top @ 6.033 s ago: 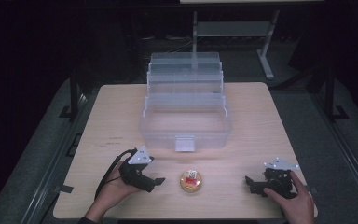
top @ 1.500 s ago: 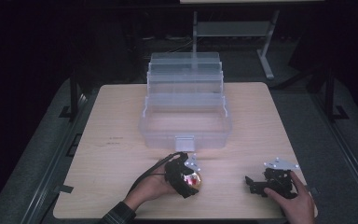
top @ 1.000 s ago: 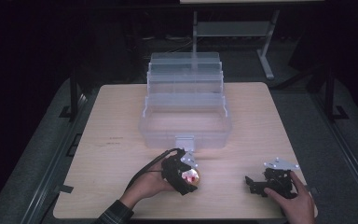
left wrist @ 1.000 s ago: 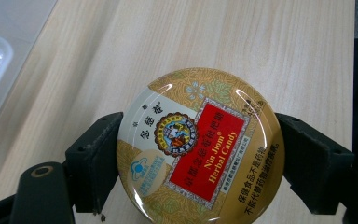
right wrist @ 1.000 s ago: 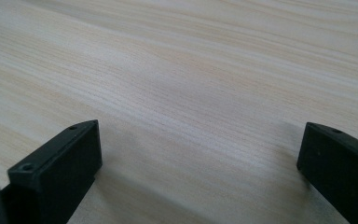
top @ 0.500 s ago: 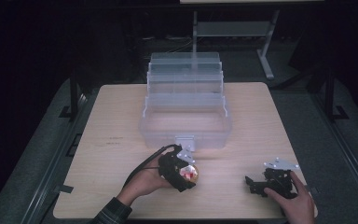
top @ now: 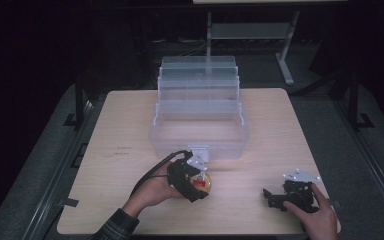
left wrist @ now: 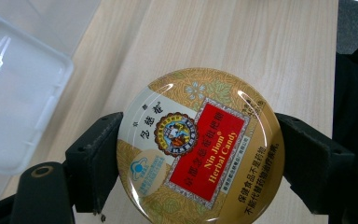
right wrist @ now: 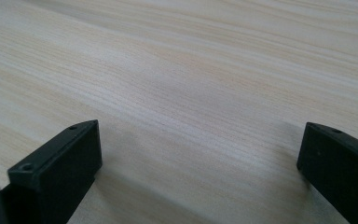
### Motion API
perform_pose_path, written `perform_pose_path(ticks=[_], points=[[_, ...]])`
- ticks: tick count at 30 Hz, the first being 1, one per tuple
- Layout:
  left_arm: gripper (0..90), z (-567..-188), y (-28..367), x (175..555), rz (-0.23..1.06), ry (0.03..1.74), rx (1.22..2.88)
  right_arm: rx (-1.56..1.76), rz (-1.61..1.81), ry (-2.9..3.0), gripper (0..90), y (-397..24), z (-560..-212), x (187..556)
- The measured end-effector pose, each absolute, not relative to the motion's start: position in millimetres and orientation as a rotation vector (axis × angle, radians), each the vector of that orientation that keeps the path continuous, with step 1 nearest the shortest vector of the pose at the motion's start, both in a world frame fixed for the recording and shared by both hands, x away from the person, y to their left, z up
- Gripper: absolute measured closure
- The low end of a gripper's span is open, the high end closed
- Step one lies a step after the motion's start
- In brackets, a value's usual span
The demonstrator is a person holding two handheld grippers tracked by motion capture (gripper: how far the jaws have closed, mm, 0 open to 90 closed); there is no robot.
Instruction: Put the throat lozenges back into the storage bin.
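Your left gripper (top: 196, 181) now clamps the candy tin (left wrist: 200, 147), lifted toward the clear box (top: 198, 135) at frame centre; likely stowing next; right gripper (top: 280, 196) rests wide open, empty.

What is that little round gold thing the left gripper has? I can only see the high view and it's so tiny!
Observer: It's a round gold tin with a red label reading "Nin Jiom Herbal Candy".
Operator: Is it squeezed tight?
Observer: Both black pads of the left gripper press against the tin's rim.
Operator: What about the other gripper?
Observer: The right gripper stands wide open, with bare pale wooden table between.
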State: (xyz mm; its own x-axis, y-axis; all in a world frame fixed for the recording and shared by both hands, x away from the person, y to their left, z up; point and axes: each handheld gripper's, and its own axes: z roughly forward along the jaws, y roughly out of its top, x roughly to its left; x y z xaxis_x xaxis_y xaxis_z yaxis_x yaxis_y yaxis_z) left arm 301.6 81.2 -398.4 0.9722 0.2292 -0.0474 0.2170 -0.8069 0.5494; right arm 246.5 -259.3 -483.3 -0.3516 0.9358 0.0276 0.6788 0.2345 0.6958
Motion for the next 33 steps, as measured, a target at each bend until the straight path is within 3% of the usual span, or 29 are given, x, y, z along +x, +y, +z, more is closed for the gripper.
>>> perform_pose_path(ticks=[33], points=[[19.6,-367.4,96.5,320.2,0.047,0.345,2.517,1.483,0.884,2.117,0.0,-259.3,-483.1,246.4]])
